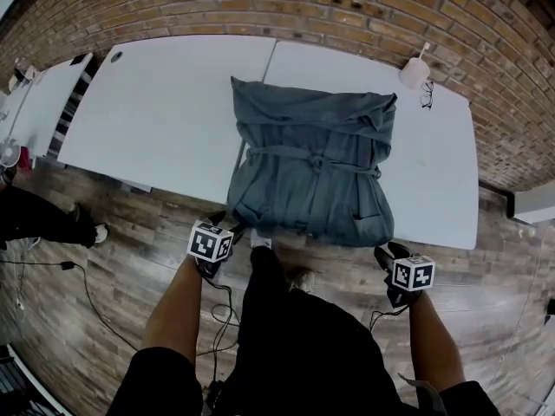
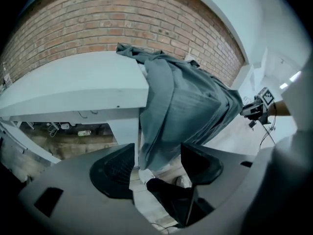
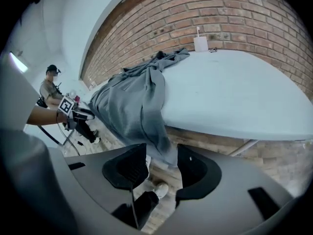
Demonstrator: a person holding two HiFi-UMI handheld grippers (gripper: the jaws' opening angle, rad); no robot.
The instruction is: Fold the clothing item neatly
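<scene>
From above, the grey garment (image 1: 312,167) lay bunched on the white table (image 1: 165,120), a belt tied round its middle and its lower edge hanging off the table's near side. The left gripper (image 1: 227,230) sat just below that near edge at the cloth's left corner. The right gripper (image 1: 386,252) sat just below the same edge at the right corner. A white container (image 1: 414,73) and a pair of spectacles (image 1: 427,95) stood at the table's far side, near the brick wall (image 1: 347,7).

In the left gripper view, the left gripper (image 2: 156,153) stood wide apart, gripping nothing. The garment (image 2: 190,102) draped down off the table (image 2: 73,82), its hem dangling in the gap, clear of both pads. Only this view showed the underside of the table. The right gripper (image 2: 255,110) showed beyond the cloth.

In the right gripper view, the right gripper (image 3: 163,155) was moderately open and also clamped nothing. The garment's (image 3: 132,102) hanging corner reached the opening below the table (image 3: 234,92) edge. Beyond the cloth was the left gripper (image 3: 78,114). A seated person (image 3: 49,89), hidden from the other views, was well past the table's end.
</scene>
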